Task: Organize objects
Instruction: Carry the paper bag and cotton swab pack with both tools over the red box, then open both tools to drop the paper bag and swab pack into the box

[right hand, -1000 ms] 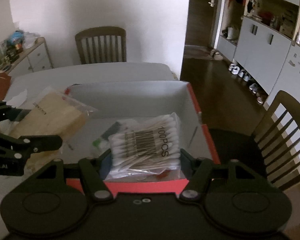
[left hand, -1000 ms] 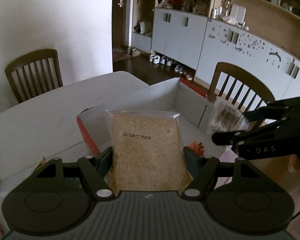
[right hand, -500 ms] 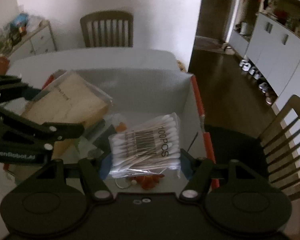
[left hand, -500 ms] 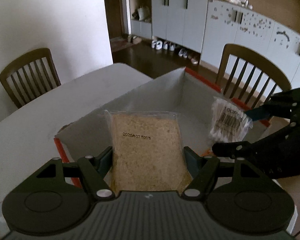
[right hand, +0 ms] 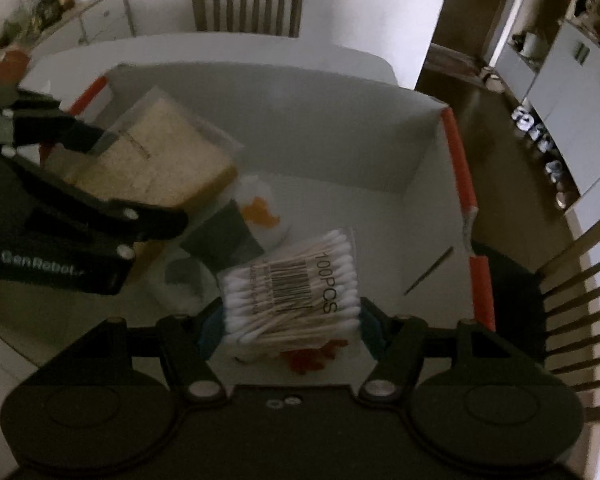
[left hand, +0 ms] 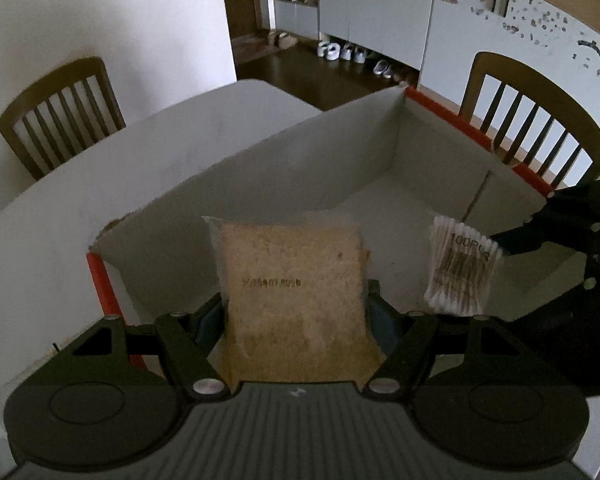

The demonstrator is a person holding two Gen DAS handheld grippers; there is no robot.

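Both my grippers hold packets over the open box.

My left gripper (left hand: 296, 312) is clamped on the bag of tan grains (left hand: 294, 300), above the red-edged box's (left hand: 380, 152) near left corner. My right gripper (right hand: 290, 320) grips the cotton swab packet (right hand: 296, 288) over the box floor, near its right wall (right hand: 432, 200).

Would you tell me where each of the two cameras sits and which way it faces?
Left wrist: on the left gripper, looking down into the box; its fingers clamp a grain bag, the right gripper at right.
Right wrist: on the right gripper, looking down into the box; its fingers clamp a swab pack, the left gripper at left.
Shared: box, both packs, each other's gripper.
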